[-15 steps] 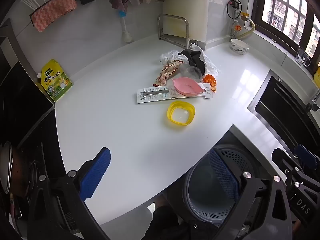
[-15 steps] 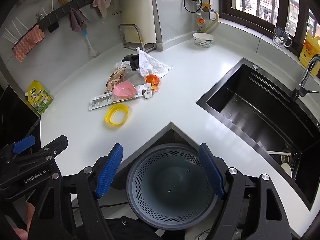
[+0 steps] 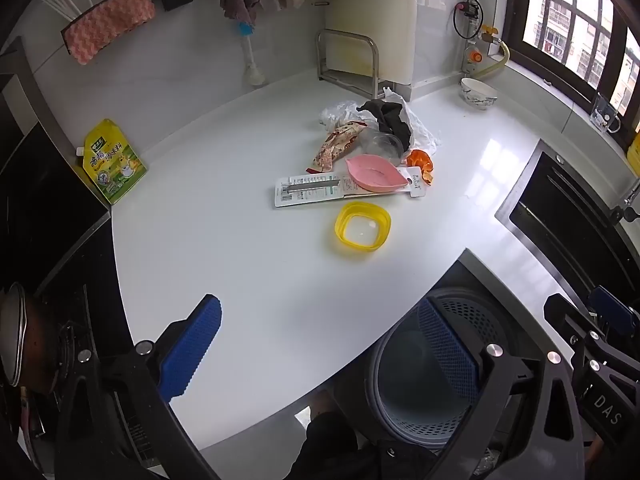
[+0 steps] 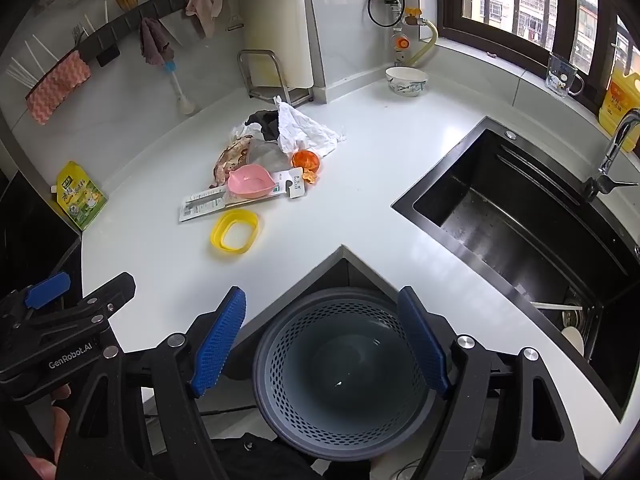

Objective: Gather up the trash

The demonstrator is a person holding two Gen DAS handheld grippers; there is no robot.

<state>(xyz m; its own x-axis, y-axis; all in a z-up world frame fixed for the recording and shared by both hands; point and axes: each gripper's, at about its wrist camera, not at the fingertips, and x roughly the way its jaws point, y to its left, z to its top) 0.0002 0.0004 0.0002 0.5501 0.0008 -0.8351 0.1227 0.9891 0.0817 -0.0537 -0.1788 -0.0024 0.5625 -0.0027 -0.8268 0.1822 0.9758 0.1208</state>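
Barely any change: left gripper (image 3: pixel 320 344) and right gripper (image 4: pixel 320 340) hold back, fingers wide and empty; trash pile (image 4: pixel 276 152) untouched mid-counter, bin (image 4: pixel 340 380) waiting empty.

"GenRobot.AI" on left claw (image 4: pixel 60 308), "DAS" on right claw (image 3: pixel 608 320)

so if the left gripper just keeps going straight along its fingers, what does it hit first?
Probably bare counter. The left gripper is open and empty, angled down at the white top. The yellow lid is the nearest object along that line, though depth is unclear.
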